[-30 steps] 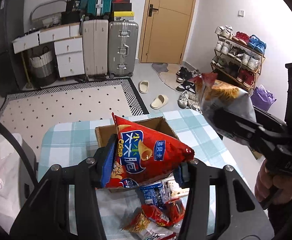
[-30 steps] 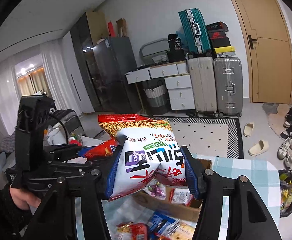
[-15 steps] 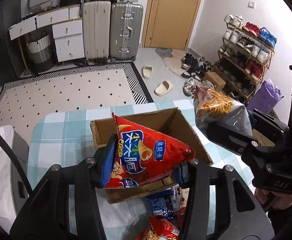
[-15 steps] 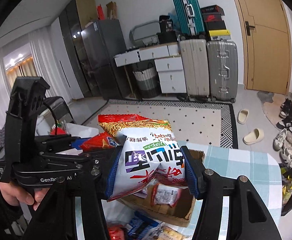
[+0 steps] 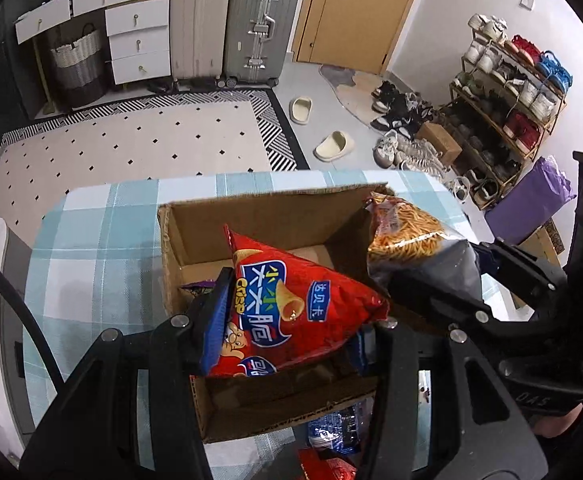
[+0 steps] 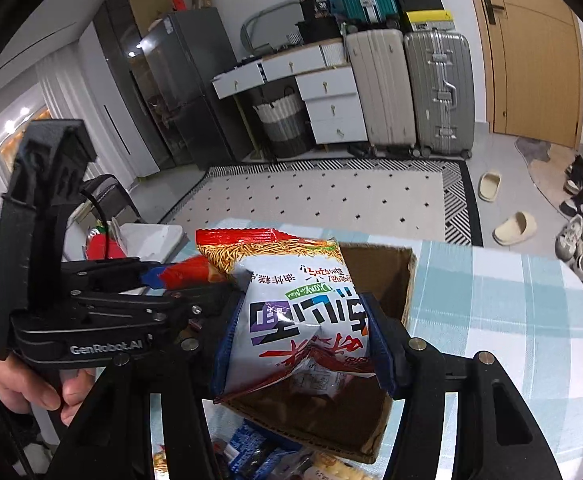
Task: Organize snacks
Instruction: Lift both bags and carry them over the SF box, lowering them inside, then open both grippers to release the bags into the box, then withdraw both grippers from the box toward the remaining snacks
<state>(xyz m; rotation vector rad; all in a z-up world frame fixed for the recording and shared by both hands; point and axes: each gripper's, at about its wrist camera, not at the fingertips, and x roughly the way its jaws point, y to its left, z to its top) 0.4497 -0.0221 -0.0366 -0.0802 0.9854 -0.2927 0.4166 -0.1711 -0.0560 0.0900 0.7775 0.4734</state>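
Note:
My left gripper (image 5: 287, 320) is shut on a red crisp bag (image 5: 291, 304) and holds it over the open cardboard box (image 5: 259, 216) on the checked table. My right gripper (image 6: 303, 344) is shut on a white noodle-snack bag (image 6: 303, 308) and holds it over the same box (image 6: 387, 268), beside the red bag. The noodle-snack bag also shows in the left wrist view (image 5: 415, 240), at the box's right wall. A small purple packet (image 5: 197, 288) lies inside the box.
Loose snack packets (image 5: 331, 436) lie on the blue checked tablecloth (image 5: 103, 240) at the near side of the box; they also show in the right wrist view (image 6: 259, 448). A shoe rack (image 5: 507, 104) stands to the right, suitcases (image 5: 235, 20) at the far wall.
Both grippers have moved forward and down with their bags, from behind the box to over its opening. The box now fills more of both views.

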